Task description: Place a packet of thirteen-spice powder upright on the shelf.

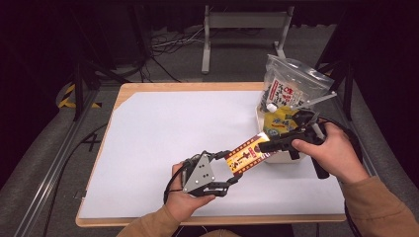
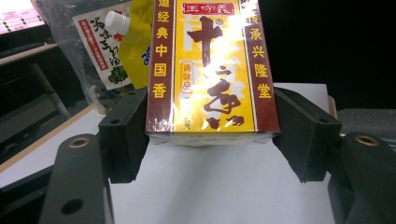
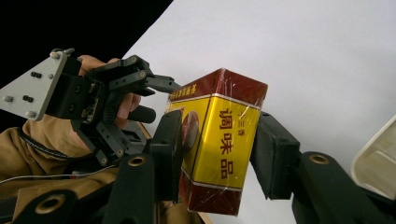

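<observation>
The wooden tabletop [image 1: 148, 89], covered by a broad white sheet [image 1: 163, 143], takes up most of the scene. At about two o'clock on it stands a clear plastic zip bag [image 1: 291, 81] with printed packets inside, and a yellow spouted pouch [image 1: 279, 121] leans just in front of it. Just right of centre, a shiny yellow-and-maroon rectangular carton with Chinese lettering [image 1: 247, 153] hangs above the sheet, stretched between both tools. The left gripper [image 1: 222, 170], at six o'clock, points toward two o'clock; its jaws stand fairly wide and press on both long sides of the carton's near end, as the left gripper view shows. The right gripper [image 1: 269, 143], at about three o'clock, points back toward eight o'clock at the carton's far end. In the right gripper view its jaws flank the carton [image 3: 219, 140]; the left one lies against it, while the right one sits very close, and I cannot tell whether it presses.
</observation>
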Demonstrator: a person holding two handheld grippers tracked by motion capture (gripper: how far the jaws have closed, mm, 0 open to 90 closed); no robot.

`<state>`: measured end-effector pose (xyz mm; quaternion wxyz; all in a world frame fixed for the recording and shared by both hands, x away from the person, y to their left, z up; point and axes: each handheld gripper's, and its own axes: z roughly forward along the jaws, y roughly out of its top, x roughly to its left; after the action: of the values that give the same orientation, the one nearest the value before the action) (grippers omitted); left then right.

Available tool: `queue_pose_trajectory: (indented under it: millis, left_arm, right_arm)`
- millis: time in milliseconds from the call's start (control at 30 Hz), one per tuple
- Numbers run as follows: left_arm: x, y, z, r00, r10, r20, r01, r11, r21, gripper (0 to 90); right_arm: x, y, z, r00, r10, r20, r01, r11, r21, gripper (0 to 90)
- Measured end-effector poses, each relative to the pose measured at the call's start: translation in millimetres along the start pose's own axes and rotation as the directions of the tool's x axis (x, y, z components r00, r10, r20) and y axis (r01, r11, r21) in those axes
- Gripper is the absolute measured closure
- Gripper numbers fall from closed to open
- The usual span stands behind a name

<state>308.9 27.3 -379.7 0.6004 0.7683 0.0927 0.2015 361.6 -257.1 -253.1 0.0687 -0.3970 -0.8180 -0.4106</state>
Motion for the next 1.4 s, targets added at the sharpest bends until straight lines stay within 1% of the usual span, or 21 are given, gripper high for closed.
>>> queue_pose_trajectory:
  millis: [67, 133, 200, 367, 433, 500, 533, 567, 633, 700, 767, 867, 900, 933, 1000, 1133, 1167, 1233, 1300, 1333, 1400]
  left_arm:
    - [-0.3, -1.0, 0.9, 0.9999, 0.014, -0.006, -0.014, 0.9998, 0.015, 32.6]
    - [0.6, -3.0, 2.9, 1.0, 0.004, 0.001, -0.004, 0.9997, 0.024, 32.4]
    - [0.7, -4.1, 4.1, 0.9999, 0.011, -0.003, -0.01, 0.9993, 0.035, 31.8]
    - [1.6, -5.3, 5.7, 1.0, 0.001, 0.002, -0.001, 0.9987, 0.052, 29.9]
    - [2.1, -6.3, 7.5, 0.9998, -0.007, 0.021, 0.006, 0.9981, 0.061, 29.2]
    - [4.5, -8.6, 9.6, 0.9981, -0.031, 0.054, 0.027, 0.9976, 0.064, 28.6]
    - [6.2, -10.0, 10.9, 0.9963, -0.043, 0.074, 0.038, 0.9973, 0.063, 28.4]
    - [7.3, -11.1, 12.0, 0.994, -0.059, 0.092, 0.053, 0.9958, 0.075, 27.8]
    - [9.0, -13.3, 13.6, 0.9919, -0.075, 0.102, 0.065, 0.9931, 0.098, 23.9]
    - [11.7, -13.9, 14.4, 0.9886, -0.092, 0.12, 0.078, 0.9904, 0.114, 20.9]
    - [14.8, -13.3, 12.9, 0.9878, -0.101, 0.119, 0.088, 0.99, 0.111, 20.6]
    - [18.8, -12.4, 10.3, 0.988, -0.1, 0.118, 0.086, 0.9894, 0.117, 20.6]
    - [22.0, -12.4, 7.4, 0.9883, -0.106, 0.109, 0.093, 0.9886, 0.119, 20.5]
    - [22.0, -12.4, 7.4, 0.9883, -0.106, 0.109, 0.093, 0.9886, 0.119, 20.5]
    - [27.0, -13.1, 4.2, 0.9882, -0.107, 0.109, 0.092, 0.9868, 0.133, 20.2]
    - [34.1, -16.2, -2.3, 0.9871, -0.123, 0.103, 0.106, 0.9821, 0.156, 20.2]
    - [35.6, -16.8, -4.0, 0.9866, -0.128, 0.101, 0.111, 0.9813, 0.157, 20.3]
    - [37.8, -17.5, -7.4, 0.9868, -0.136, 0.088, 0.121, 0.98, 0.158, 20.4]
    - [41.3, -17.8, -13.0, 0.9886, -0.131, 0.074, 0.118, 0.98, 0.16, 20.7]
    - [41.3, -17.8, -13.0, 0.9886, -0.131, 0.074, 0.118, 0.98, 0.16, 21.5]
    - [44.0, -18.0, -18.5, 0.9897, -0.126, 0.067, 0.113, 0.9789, 0.17, 22.4]
  right_arm:
    - [0.8, 0.0, 0.1, 1.0, -0.009, -0.005, 0.009, 1.0, 0.003, 60.4]
    - [2.1, -0.4, 0.5, 0.9999, -0.015, -0.003, 0.015, 1.0, 0.0, 62.2]
    - [5.7, -0.5, 1.0, 0.9997, -0.023, 0.001, 0.023, 1.0, -0.003, 64.0]
    - [11.9, 0.5, 2.8, 0.9988, -0.049, 0.008, 0.049, 0.999, 0.002, 67.1]
    - [15.2, 0.4, 3.1, 0.9978, -0.066, 0.01, 0.065, 0.998, 0.003, 68.0]
    - [18.0, 0.6, 4.4, 0.9968, -0.078, 0.018, 0.078, 0.997, 0.011, 68.9]
    - [18.9, 0.8, 4.7, 0.9959, -0.087, 0.024, 0.087, 0.996, 0.013, 69.1]
    - [19.7, 1.2, 5.0, 0.9942, -0.102, 0.034, 0.101, 0.995, 0.017, 69.3]
    - [22.1, 1.9, 4.7, 0.989, -0.135, 0.06, 0.134, 0.991, 0.028, 69.3]
    - [23.1, 3.3, 2.4, 0.9865, -0.155, 0.055, 0.153, 0.988, 0.025, 69.3]
    - [24.8, 5.3, -0.6, 0.9805, -0.186, 0.064, 0.184, 0.982, 0.039, 69.3]
    - [27.2, 7.8, -4.8, 0.9698, -0.231, 0.078, 0.228, 0.973, 0.048, 69.3]
    - [28.0, 8.4, -6.2, 0.9653, -0.246, 0.088, 0.242, 0.969, 0.052, 69.3]
    - [28.0, 8.4, -6.2, 0.9653, -0.246, 0.088, 0.242, 0.969, 0.052, 69.3]
    - [29.5, 9.4, -9.2, 0.9535, -0.281, 0.108, 0.276, 0.959, 0.066, 69.2]
    - [29.5, 11.3, -16.3, 0.9339, -0.331, 0.134, 0.322, 0.943, 0.086, 69.2]
    - [28.8, 12.1, -18.5, 0.9267, -0.348, 0.142, 0.338, 0.937, 0.09, 69.2]
    - [27.5, 13.8, -21.8, 0.9174, -0.368, 0.152, 0.356, 0.929, 0.099, 69.2]
    - [26.9, 15.4, -25.2, 0.9096, -0.382, 0.163, 0.368, 0.923, 0.109, 69.2]
    - [26.9, 15.4, -25.2, 0.9096, -0.382, 0.163, 0.368, 0.923, 0.109, 69.2]
    - [26.1, 17.5, -28.9, 0.9057, -0.387, 0.172, 0.372, 0.921, 0.117, 69.2]
